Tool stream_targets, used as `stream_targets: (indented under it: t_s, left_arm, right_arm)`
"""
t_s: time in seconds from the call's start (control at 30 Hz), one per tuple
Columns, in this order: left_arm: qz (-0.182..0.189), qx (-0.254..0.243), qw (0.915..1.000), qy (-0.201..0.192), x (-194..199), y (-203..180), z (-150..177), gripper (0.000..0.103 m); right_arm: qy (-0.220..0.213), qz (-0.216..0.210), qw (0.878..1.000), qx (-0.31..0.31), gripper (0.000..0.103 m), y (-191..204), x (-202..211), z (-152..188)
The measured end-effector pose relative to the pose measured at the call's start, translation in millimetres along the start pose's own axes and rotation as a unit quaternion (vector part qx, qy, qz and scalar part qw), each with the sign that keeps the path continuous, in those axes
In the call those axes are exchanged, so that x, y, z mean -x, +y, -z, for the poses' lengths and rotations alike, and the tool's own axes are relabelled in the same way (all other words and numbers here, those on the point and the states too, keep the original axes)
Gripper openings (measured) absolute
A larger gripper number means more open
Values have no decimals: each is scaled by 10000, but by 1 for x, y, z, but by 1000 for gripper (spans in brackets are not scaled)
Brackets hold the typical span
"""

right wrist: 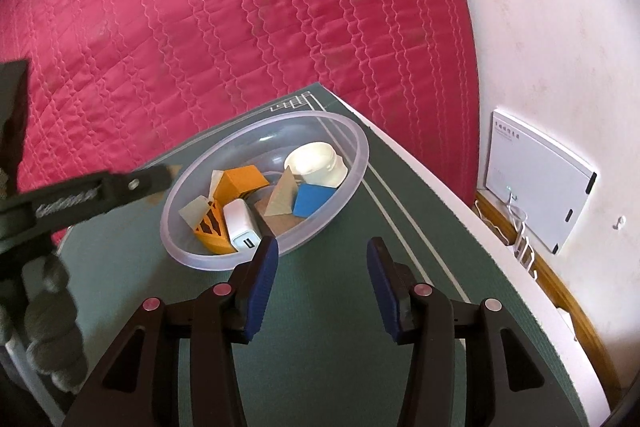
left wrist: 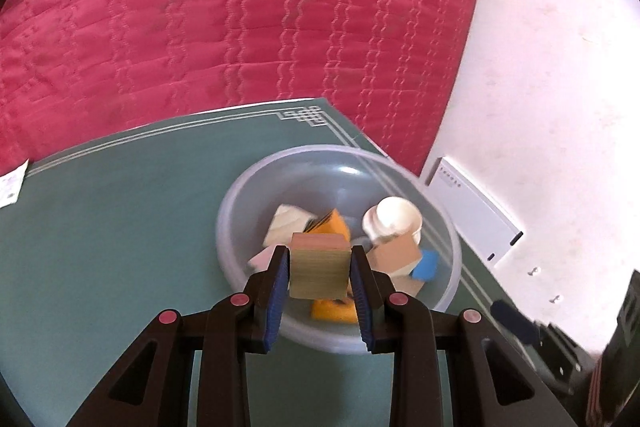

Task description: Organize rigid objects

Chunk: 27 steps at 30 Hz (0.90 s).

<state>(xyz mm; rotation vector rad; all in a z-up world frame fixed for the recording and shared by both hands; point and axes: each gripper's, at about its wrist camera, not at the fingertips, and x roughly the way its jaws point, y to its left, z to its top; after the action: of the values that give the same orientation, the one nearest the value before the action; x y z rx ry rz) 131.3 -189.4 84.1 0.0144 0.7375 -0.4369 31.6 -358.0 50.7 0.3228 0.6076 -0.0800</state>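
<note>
My left gripper [left wrist: 320, 279] is shut on a tan wooden block [left wrist: 319, 265] and holds it above the near side of a clear plastic bowl [left wrist: 236, 195]. The bowl holds orange blocks [left wrist: 334, 225], a white round lid [left wrist: 394, 219], a blue block [left wrist: 426, 265] and other pieces. In the right wrist view the bowl [right wrist: 352, 135] sits on a green mat [right wrist: 328, 307], with an orange block [right wrist: 242, 179], a white charger [right wrist: 242, 229], a blue block [right wrist: 312, 199] and the white lid [right wrist: 316, 163] inside. My right gripper [right wrist: 322, 267] is open and empty just in front of the bowl.
The green mat [left wrist: 120, 227] lies on a table beside a bed with a red quilt [left wrist: 240, 7]. A white flat device [right wrist: 536, 179] leans on the white wall at the right. The left gripper's arm [right wrist: 92, 195] reaches in from the left in the right wrist view.
</note>
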Motion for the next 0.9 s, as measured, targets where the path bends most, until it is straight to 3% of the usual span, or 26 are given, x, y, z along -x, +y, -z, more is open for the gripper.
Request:
stream_targets:
  t_s: [0.07, 0.13, 0.4, 0.47, 0.6, 0.7, 0.9]
  left_arm:
    - [14, -42, 10000, 12, -6, -3, -4, 39]
    - [-50, -25, 10000, 10, -12, -3, -7, 66]
    - [-384, 311, 9988, -6, -6, 27, 6, 70]
    - [-525, 339, 9980, -37, -2, 31, 8, 73]
    - [-1019, 253, 9942, -253, 12, 29, 17, 92]
    - [-1372, -4, 9899, -360, 19, 21, 24, 96]
    - [-1660, -328, 9843, -499, 28, 6, 38, 102]
  right_arm:
    - [0, -8, 10000, -3, 48, 0, 0, 0]
    - [-1, -18, 10000, -12, 48, -1, -1, 0]
    - [-19, -17, 10000, -23, 50, -1, 1, 0]
    - [-23, -11, 10000, -32, 56, -2, 0, -1]
    - [-66, 28, 9999, -100, 66, -4, 2, -1]
    - [-132, 56, 9998, -118, 73, -6, 4, -2]
    - [-503, 196, 9985, 12, 95, -4, 15, -4]
